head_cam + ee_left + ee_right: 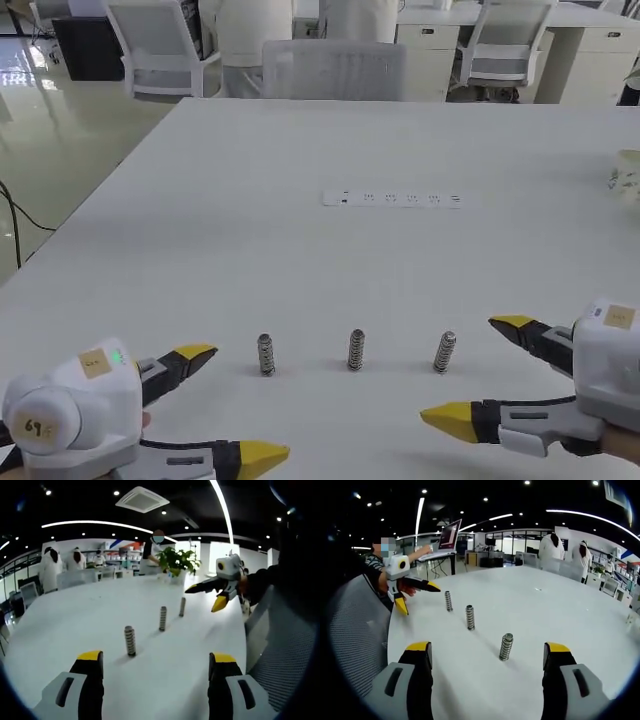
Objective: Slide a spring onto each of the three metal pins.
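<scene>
Left gripper (230,405) sits lowest in the head view, jaws apart, nothing between them. Right gripper (478,368) is opposite at lower right, jaws also spread and empty.

Between the two, on the white table (300,250), three coils stand in a row running left to right: left spring (265,354), middle spring (356,350), right spring (445,352). All three are upright with the long axis vertical, and the right one leans slightly. They are well apart from one another. Each coil looks seated over a post — the pin inside is too small to make out.

Relation that matters: the row lies ahead of both grippers, beyond the jaw tips. The left spring is nearest the left gripper and, in the left gripper view, stands just ahead between its yellow tips. The right spring stands the same way in the right gripper view. The middle spring is roughly equidistant from both.

Judgement: all three pins appear loaded, so the task is at or near its end. Any further approach must come in from above or the side without tipping a coil.

A power strip (392,199) lies farther back on the table.
</scene>
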Tool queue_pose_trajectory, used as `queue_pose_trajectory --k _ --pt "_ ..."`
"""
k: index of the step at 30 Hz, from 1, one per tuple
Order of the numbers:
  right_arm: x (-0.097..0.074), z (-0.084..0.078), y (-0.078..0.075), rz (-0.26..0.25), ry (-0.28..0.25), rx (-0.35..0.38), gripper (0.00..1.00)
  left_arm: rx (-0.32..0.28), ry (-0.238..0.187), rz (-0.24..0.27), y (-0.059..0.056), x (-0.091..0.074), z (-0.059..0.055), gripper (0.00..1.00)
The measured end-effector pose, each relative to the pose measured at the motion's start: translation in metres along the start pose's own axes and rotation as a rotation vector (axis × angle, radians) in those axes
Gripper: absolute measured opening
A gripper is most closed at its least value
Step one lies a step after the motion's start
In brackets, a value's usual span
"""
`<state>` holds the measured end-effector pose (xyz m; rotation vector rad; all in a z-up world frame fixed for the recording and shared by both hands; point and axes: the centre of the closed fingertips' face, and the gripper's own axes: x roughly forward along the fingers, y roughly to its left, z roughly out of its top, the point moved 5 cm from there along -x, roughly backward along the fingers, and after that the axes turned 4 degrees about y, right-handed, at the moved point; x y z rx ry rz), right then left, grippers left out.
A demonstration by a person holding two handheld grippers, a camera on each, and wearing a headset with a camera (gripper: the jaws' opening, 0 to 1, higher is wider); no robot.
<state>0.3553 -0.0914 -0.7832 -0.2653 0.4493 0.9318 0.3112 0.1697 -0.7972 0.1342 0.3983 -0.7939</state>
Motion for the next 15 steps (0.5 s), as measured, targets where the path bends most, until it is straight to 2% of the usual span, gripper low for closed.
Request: queue_pose_trajectory --k 15 --pt "0.0005 0.002 0.0004 0.003 -0.007 -0.006 0.93 0.011 0.005 -0.005 -0.0013 0.0002 0.0034 0.83"
